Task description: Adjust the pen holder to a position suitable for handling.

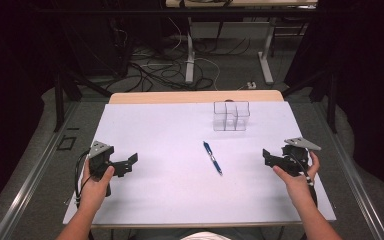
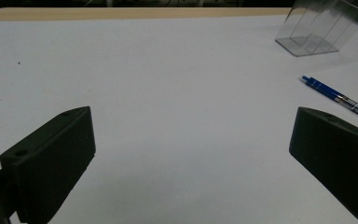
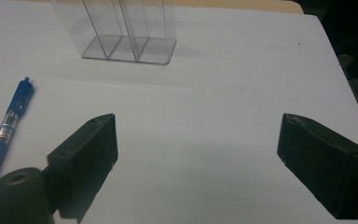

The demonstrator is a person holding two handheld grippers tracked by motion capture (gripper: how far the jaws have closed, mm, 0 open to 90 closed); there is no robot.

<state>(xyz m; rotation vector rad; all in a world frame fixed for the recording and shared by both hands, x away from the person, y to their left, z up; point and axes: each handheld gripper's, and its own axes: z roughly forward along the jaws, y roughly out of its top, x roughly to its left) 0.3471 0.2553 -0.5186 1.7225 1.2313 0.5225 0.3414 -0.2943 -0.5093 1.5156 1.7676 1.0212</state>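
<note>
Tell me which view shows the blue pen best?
High view: the whole pen lies diagonally on the white table. Left gripper view catches it cropped at the right edge; right gripper view cuts its lower end.

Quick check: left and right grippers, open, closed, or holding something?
Left gripper: open, jaws wide apart, nothing between them.
Right gripper: open, jaws wide apart, nothing held; the pen lies off to its side.
</note>
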